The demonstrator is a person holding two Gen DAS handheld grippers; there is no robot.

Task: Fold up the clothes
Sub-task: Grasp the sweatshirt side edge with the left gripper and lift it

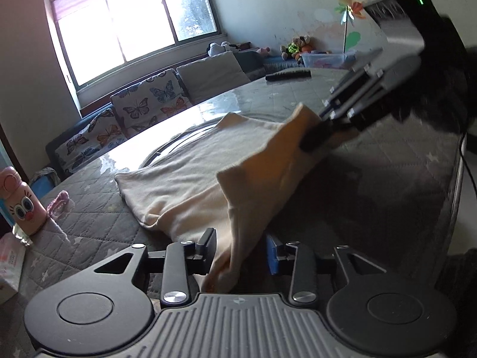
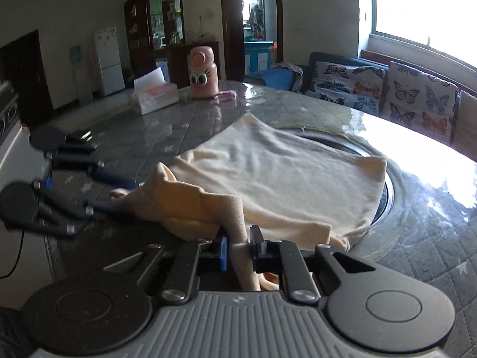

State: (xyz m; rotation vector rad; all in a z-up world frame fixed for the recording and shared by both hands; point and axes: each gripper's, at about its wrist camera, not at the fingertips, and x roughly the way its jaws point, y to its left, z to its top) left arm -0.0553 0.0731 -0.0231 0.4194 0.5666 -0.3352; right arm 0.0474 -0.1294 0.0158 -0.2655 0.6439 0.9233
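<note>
Left gripper (image 1: 242, 253): bottom centre of the left view, jaws fairly wide, a hanging fold of the cloth (image 1: 190, 176) between them — grip unclear.
Right gripper (image 2: 238, 249): bottom centre of the right view, jaws pinched on a bunched cloth edge.
Cloth: cream, near edge lifted, the rest flat on the table (image 1: 387, 185).
Bottle (image 2: 203, 73): pink, upright, upper middle of the right view.
Tissue box (image 2: 156, 97): just left of the bottle.
Sofa (image 1: 140, 110): butterfly cushions — beyond the table.
</note>
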